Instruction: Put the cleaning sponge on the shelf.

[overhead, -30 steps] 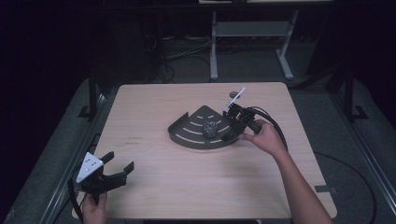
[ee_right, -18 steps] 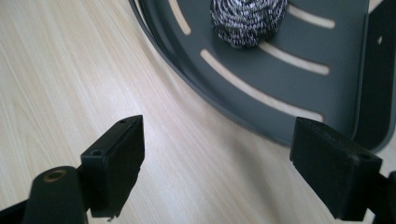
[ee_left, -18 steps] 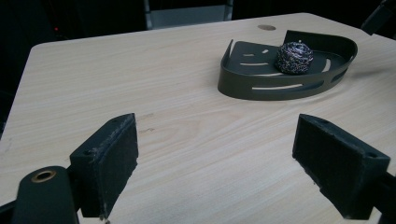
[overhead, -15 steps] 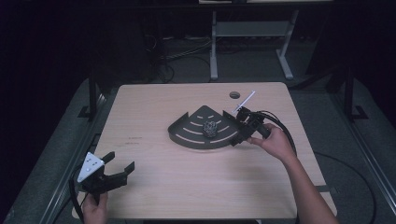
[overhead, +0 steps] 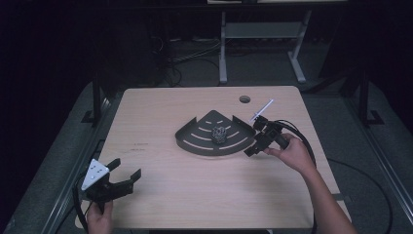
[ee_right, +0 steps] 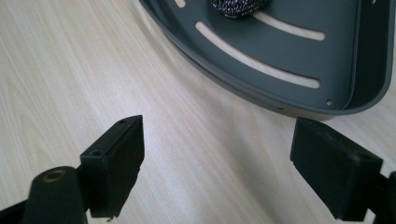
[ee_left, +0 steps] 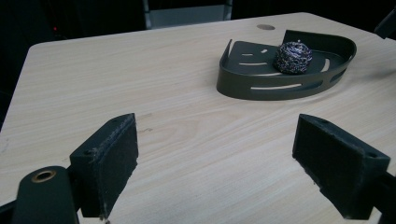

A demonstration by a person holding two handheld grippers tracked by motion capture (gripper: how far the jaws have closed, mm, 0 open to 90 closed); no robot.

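Right gripper hangs beside the tray's curved rim, jaws wide and empty, lined up as if to take the edge. Left gripper waits, spread, near the table corner. The scourer sits mid-tray.

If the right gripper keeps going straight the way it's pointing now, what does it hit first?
Most likely the curved front wall of the dark corner tray, just ahead of the open right gripper. Only bare table lies between. The steel wool ball sits farther inside.
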